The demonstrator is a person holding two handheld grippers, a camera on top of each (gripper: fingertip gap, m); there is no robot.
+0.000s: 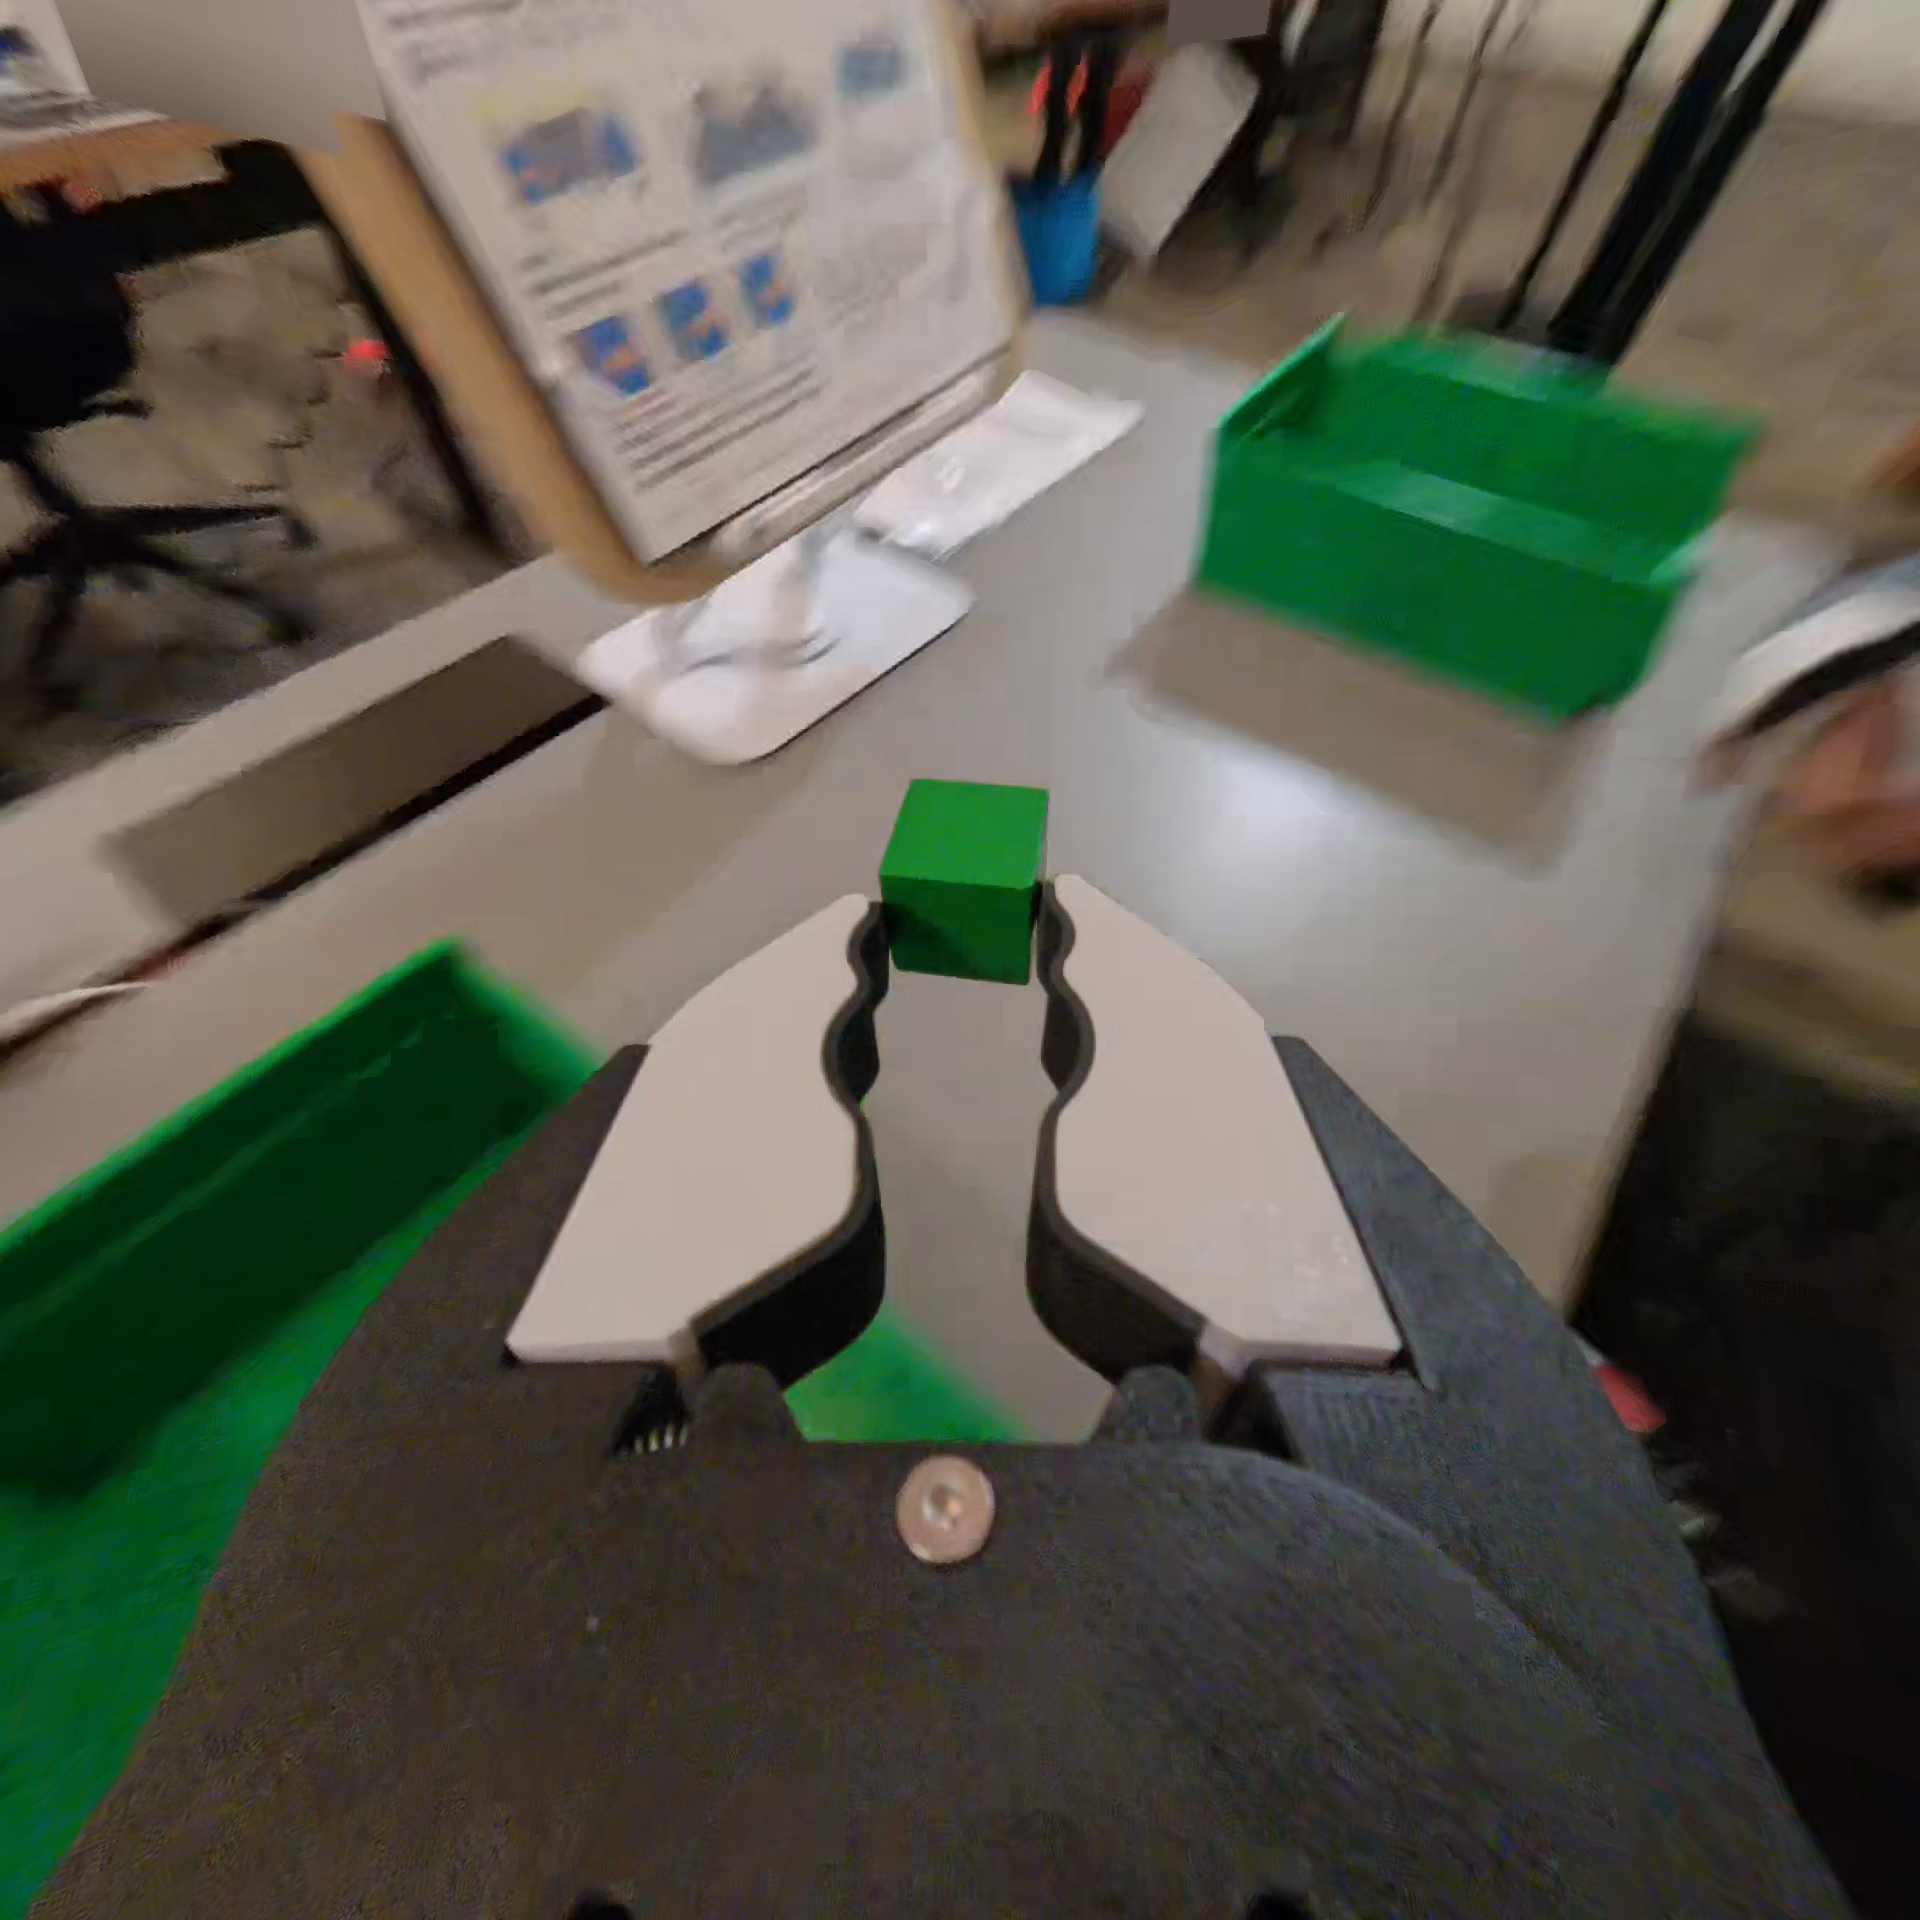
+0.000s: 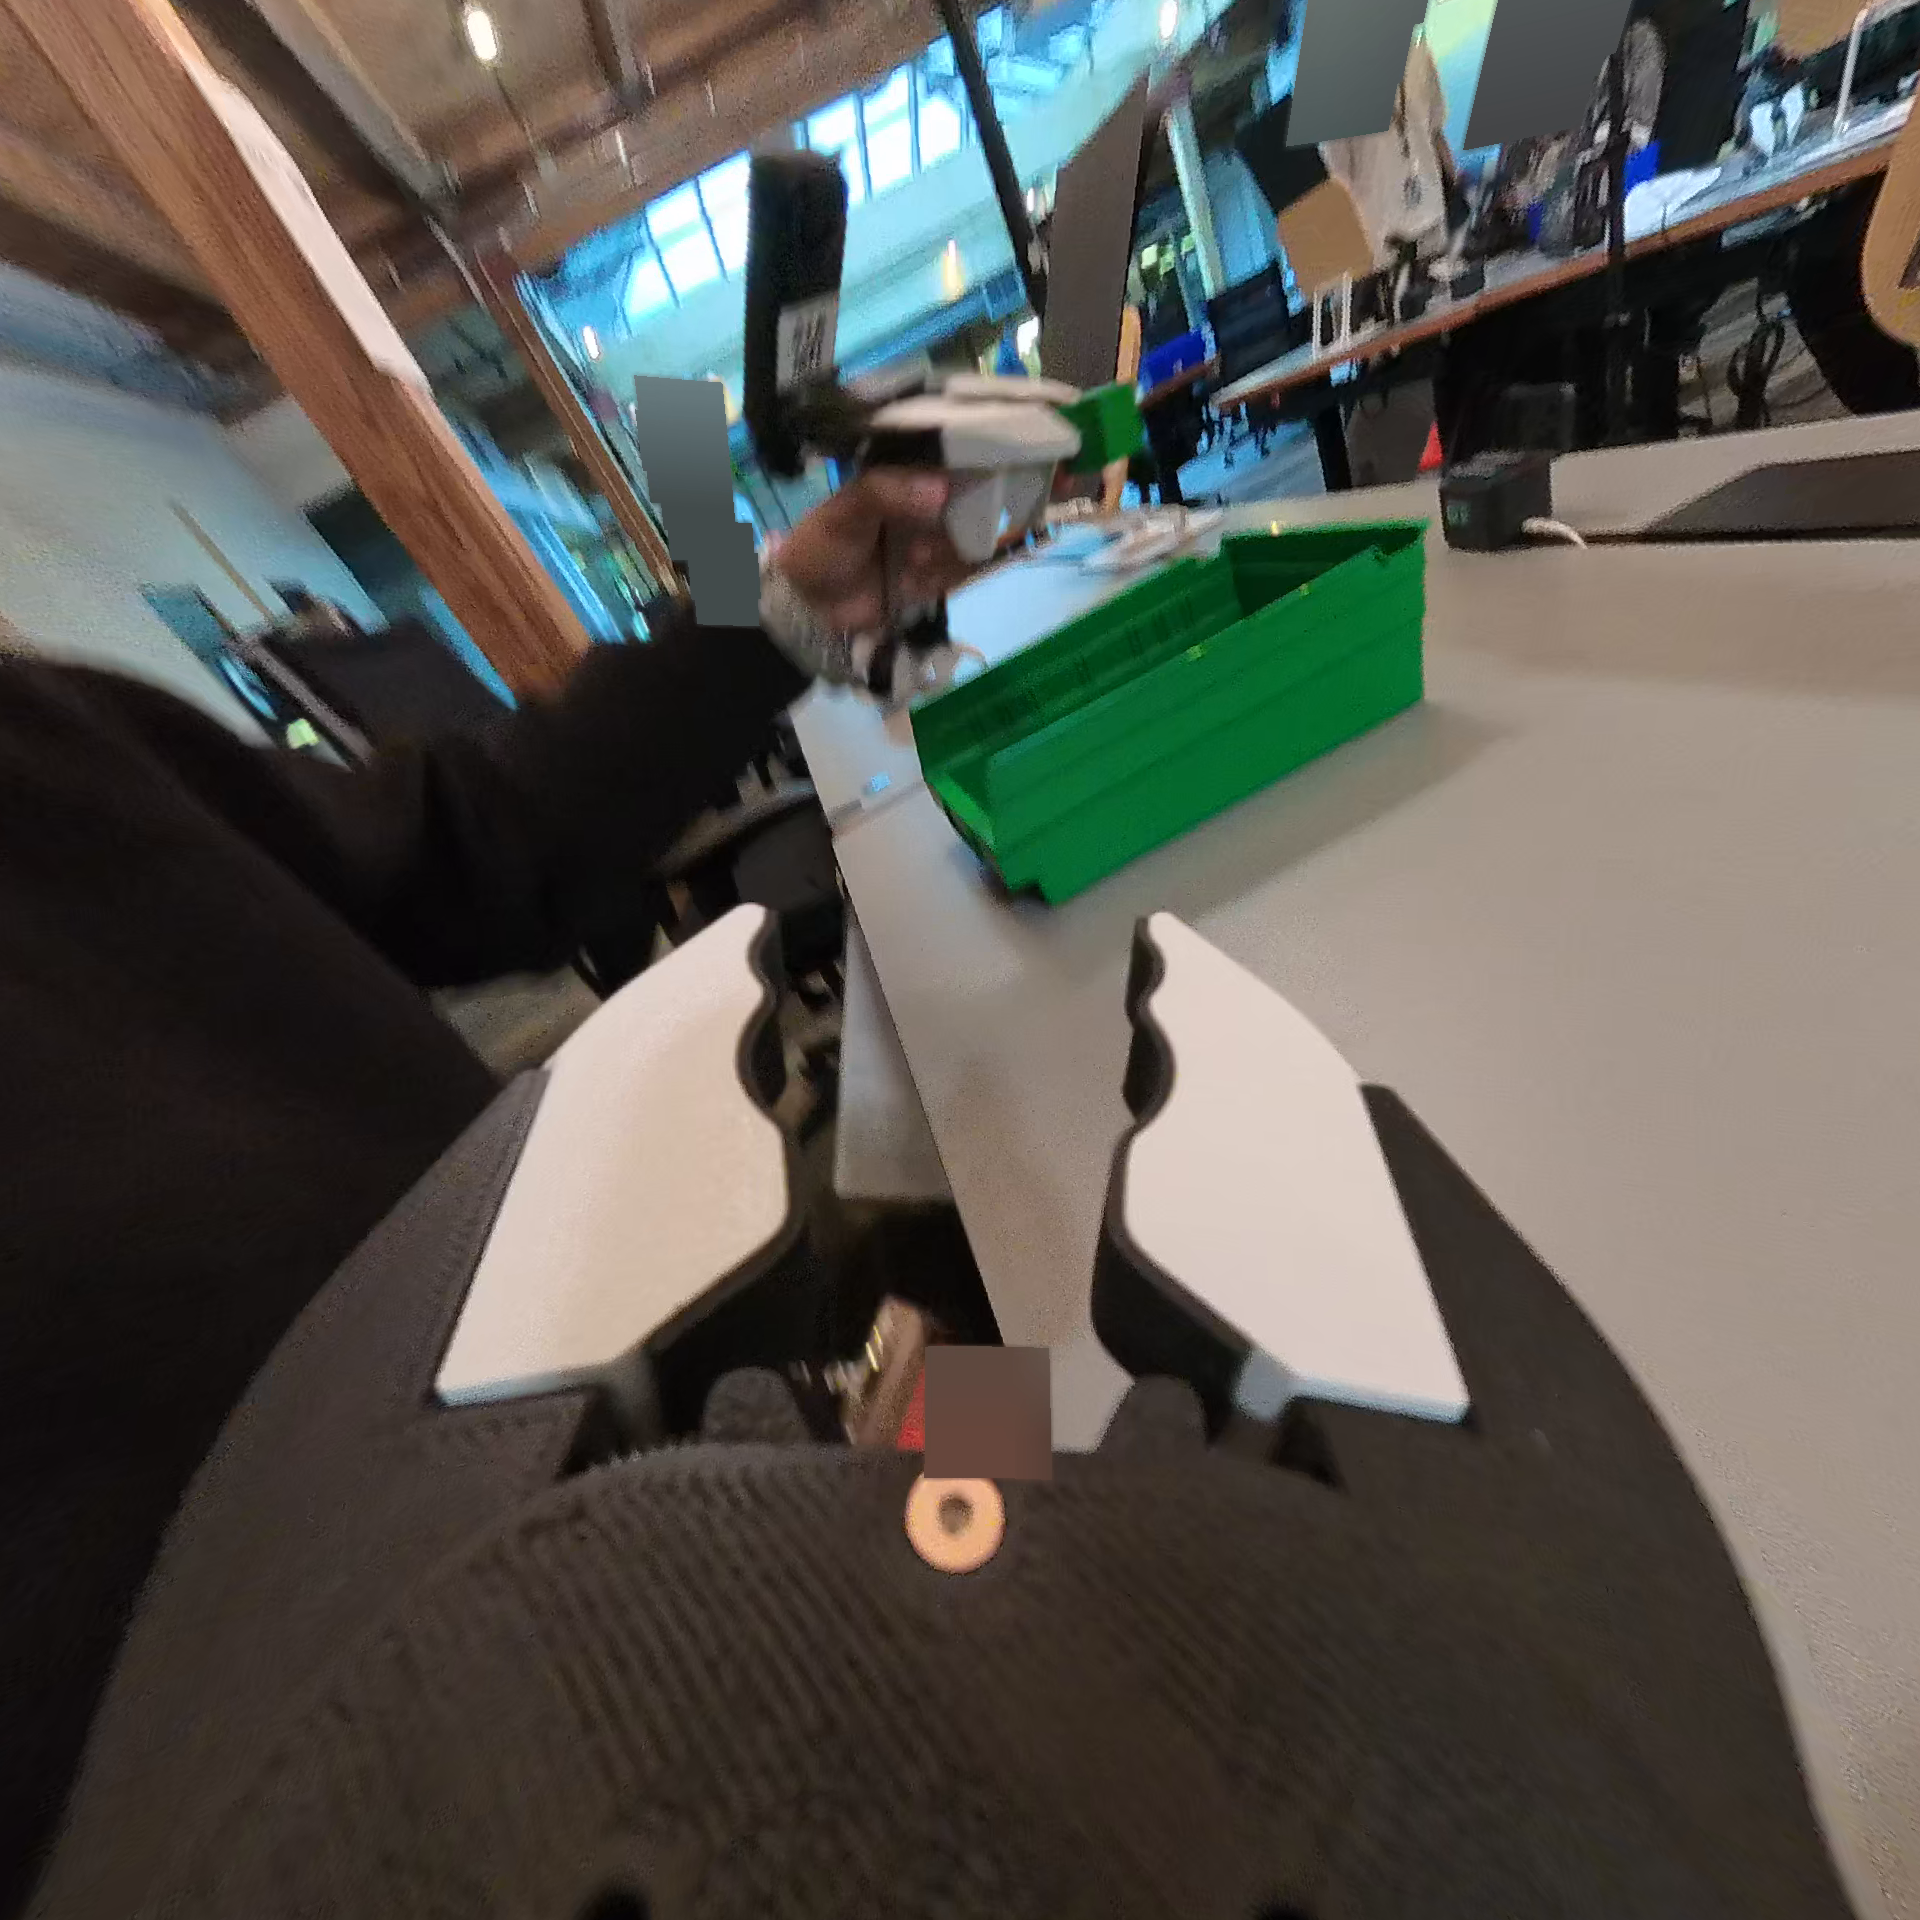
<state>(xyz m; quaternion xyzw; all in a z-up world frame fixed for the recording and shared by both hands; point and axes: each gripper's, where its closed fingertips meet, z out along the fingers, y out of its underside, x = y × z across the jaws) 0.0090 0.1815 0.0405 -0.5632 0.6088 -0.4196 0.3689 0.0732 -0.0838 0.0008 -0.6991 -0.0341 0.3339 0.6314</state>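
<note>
My left gripper (image 1: 958,914) is shut on a small green cube (image 1: 964,878), pinched between its fingertips and held in the air above the grey table (image 1: 1299,883). A green bin (image 1: 260,1195) lies below it at the left, and a second green bin (image 1: 1455,520) stands farther off at the right. In the right wrist view the left gripper (image 2: 1081,431) shows far off, held by a hand, with the cube (image 2: 1107,421) at its tip, above a green bin (image 2: 1174,696). My right gripper (image 2: 951,945) is open and empty over the table's near edge (image 2: 904,1039).
A white monitor stand (image 1: 790,644) with a poster board (image 1: 707,260) leaning on it stands behind the cube. A white packet (image 1: 997,457) lies beside it. A dark-sleeved arm (image 2: 416,810) reaches across the left. A black device (image 2: 1496,499) sits at the far right of the table.
</note>
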